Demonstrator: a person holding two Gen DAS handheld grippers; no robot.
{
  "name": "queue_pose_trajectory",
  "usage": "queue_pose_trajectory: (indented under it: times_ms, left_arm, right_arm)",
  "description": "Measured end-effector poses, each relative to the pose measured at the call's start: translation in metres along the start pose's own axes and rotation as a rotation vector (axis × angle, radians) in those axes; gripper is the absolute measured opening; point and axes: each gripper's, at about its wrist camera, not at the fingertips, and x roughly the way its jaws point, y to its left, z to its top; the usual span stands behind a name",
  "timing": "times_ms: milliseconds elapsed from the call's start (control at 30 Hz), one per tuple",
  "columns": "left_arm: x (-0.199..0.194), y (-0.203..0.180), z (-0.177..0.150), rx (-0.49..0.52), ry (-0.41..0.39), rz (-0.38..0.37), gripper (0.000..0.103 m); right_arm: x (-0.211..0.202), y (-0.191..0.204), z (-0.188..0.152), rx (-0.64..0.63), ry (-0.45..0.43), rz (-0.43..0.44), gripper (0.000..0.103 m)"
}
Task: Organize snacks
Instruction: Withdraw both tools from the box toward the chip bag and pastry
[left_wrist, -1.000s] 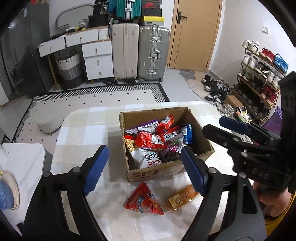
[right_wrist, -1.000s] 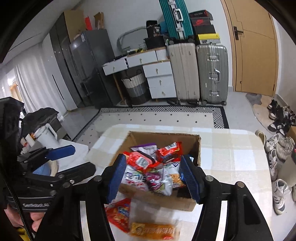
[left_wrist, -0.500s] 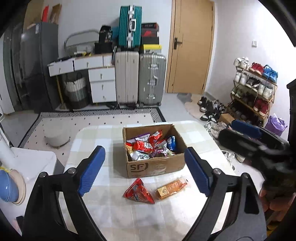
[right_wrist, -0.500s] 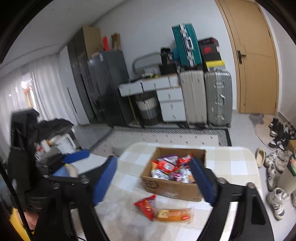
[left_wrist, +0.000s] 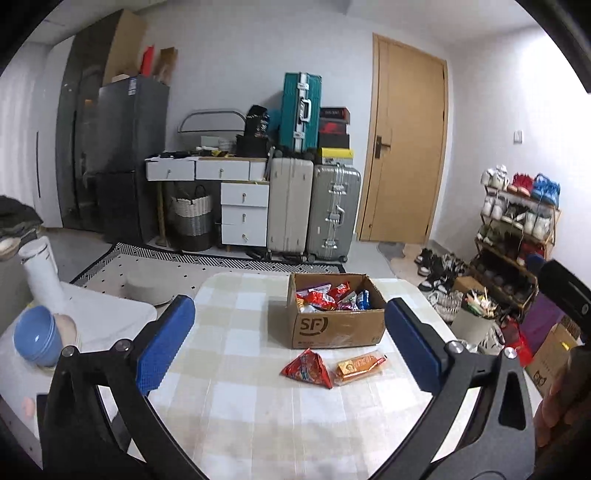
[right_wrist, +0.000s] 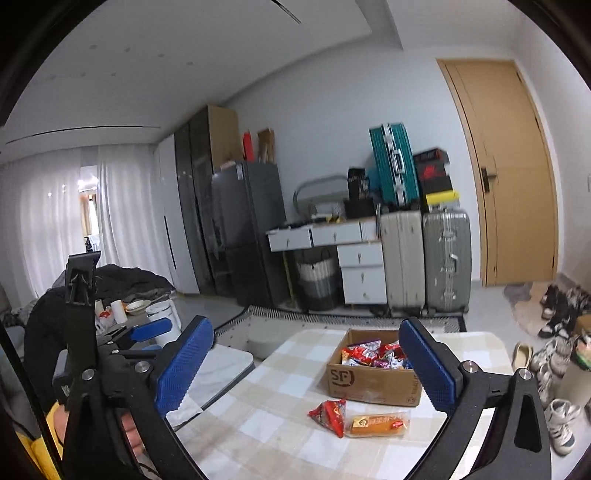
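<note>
Snack box (left_wrist: 334, 319), cardboard w/ "SF" print, sits on the checked table (left_wrist: 236, 369), far side, packed w/ wrappers. Two snacks lie loose on the table just in front of it: red triangular pack (left_wrist: 307, 369) and orange bar (left_wrist: 360, 365), side by side, nearly touching.

Left gripper (left_wrist: 290, 345): fingers spread wide & opening, nothing between the blue pads (left_wrist: 164, 350). It hangs above the table's near part; box and both loose snacks show in the gap but sit well beyond the tips.

Right gripper (right_wrist: 306, 365): same, fingers wide & opening, empty. Red pack (right_wrist: 330, 411) and orange bar (right_wrist: 378, 424) lie ahead, below the tips, not touched; box (right_wrist: 373, 374) further on.
</note>
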Motion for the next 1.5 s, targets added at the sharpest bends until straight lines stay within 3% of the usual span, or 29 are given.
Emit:
queue_pose_trajectory:
  times_ms: [100,200,333,533,600,1000,1267,1500]
  left_arm:
    - [-0.018,0.015,-0.023,-0.031,-0.011,0.015,0.103]
    - [-0.026,0.022,-0.048,-0.011,0.028,0.029,0.103]
    - [-0.017,0.026,-0.076,-0.013,0.074,0.109,0.103]
    - [0.012,0.023,-0.102,-0.025,0.128,0.091,0.103]
    - [0.024,0.018,-0.113,-0.009,0.149,0.079,0.103]
    - [0.138,0.001,-0.143,0.004,0.319,0.072,0.103]
    - [0.226,-0.005,-0.167,0.012,0.455,0.006,0.103]
    - [0.304,-0.012,-0.173,-0.009,0.539,-0.023,0.103]
  right_arm:
    - [-0.021,0.011,-0.022,-0.016,-0.039,-0.009,0.102]
    - [-0.029,0.017,-0.034,-0.046,-0.058,0.001,0.102]
    - [-0.023,0.018,-0.040,-0.071,-0.034,0.001,0.102]
    - [-0.012,0.011,-0.080,-0.046,-0.013,-0.040,0.102]
    - [0.003,0.010,-0.097,-0.059,0.057,-0.061,0.102]
    - [0.066,-0.023,-0.146,-0.001,0.191,-0.037,0.102]
    - [0.109,-0.074,-0.170,0.121,0.251,-0.064,0.102]
    - [0.136,-0.102,-0.182,0.148,0.290,-0.080,0.102]
